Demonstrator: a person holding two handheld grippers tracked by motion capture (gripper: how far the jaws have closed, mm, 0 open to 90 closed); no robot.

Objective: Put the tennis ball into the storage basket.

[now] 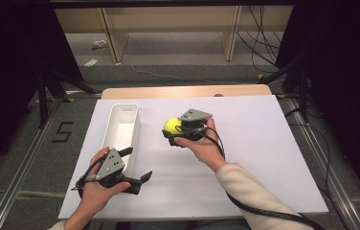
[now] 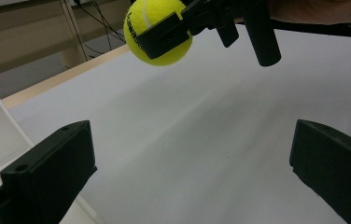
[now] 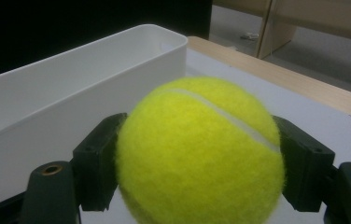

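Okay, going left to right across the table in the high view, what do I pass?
Left gripper, jaws open and empty, near the table's front left → white bin just behind it → tennis ball clamped in the right gripper → the right hand holding that gripper.

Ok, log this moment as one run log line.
right gripper: shut on ball | left gripper: open, empty | bin: left of ball
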